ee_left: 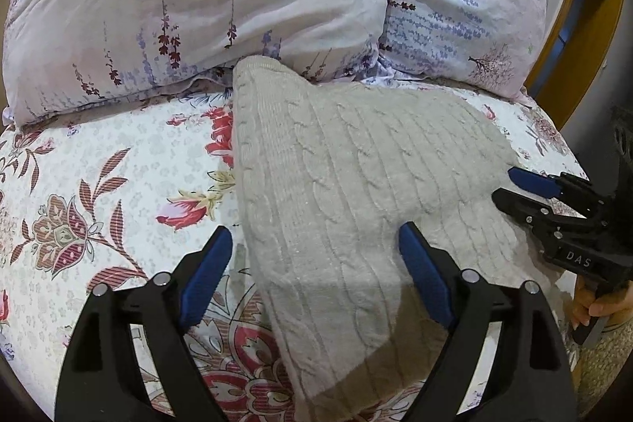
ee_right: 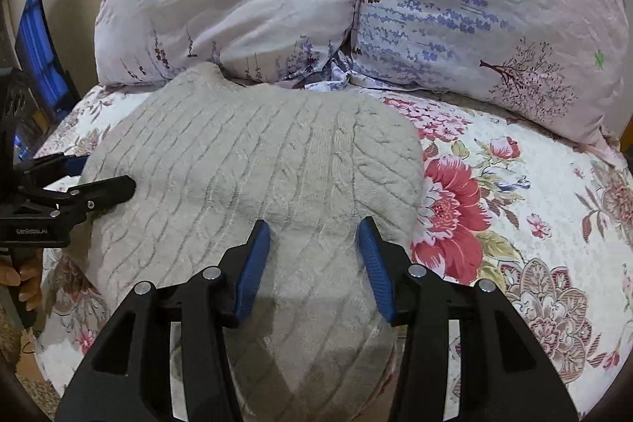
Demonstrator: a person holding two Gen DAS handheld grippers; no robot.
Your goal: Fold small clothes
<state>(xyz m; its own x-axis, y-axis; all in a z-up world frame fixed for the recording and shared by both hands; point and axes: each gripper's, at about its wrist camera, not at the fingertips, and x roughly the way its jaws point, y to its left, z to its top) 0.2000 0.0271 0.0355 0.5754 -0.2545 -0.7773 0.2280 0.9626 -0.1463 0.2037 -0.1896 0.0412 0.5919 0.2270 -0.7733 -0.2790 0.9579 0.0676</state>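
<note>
Right wrist: sweater (ee_right: 253, 161) hem hidden under tongs (ee_right: 314, 263).

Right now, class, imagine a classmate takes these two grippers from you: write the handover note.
Left gripper: open, holding nothing, poised over the knit's left edge.
Right gripper: open, holding nothing, over the knit's near middle.
The grey cable-knit garment lies in a compact shape on the floral bedsheet, its far corner against the pillows.
Done: seemingly some folds; how many is unclear.
Left: any last fold, then tidy.
</note>
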